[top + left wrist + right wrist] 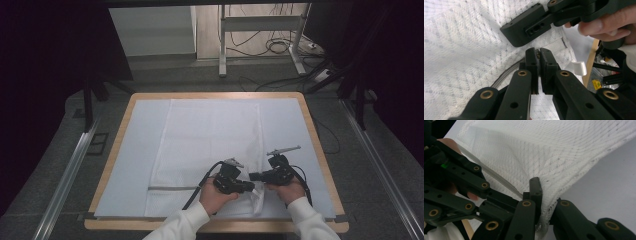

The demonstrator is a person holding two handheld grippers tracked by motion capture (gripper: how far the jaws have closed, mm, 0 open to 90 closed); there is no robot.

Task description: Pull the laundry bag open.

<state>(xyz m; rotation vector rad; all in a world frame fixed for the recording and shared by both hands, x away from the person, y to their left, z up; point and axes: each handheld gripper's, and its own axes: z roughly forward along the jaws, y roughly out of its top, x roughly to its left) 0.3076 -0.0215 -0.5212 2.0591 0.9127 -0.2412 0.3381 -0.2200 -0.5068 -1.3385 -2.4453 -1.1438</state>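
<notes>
Near the front edge of the wooden surface [112, 165], on a pale sheet [135, 150], lies a white mesh laundry bag [210, 135] with a grey zipper [172, 188] running across its near end. Both tools meet at the bag's near right corner, tips pointing toward each other, almost touching. Left tool [248, 187], held in the left hand [215, 197], clenched on the zipper end of the bag: seen in the left gripper view [539, 53] with jaws pressed nearly together, a small metal bit of the zipper pinched at the tips and grey zipper tape [506, 75] curving away beneath. Right tool [253, 176], held in the right hand [290, 190], clenched on the mesh edge: seen in the right gripper view [543, 192] with a fold of white netting trapped between the pads and draping up and away, lifted off the sheet. Just beside the left tool's tip, the right tool's black jaw, with fingertips [594, 27] of the right hand wrapped on its body. Small white tab [577, 68] lying at the bag's edge near the surface rim. No brand, label or legible writing to be made out anywhere.
</notes>
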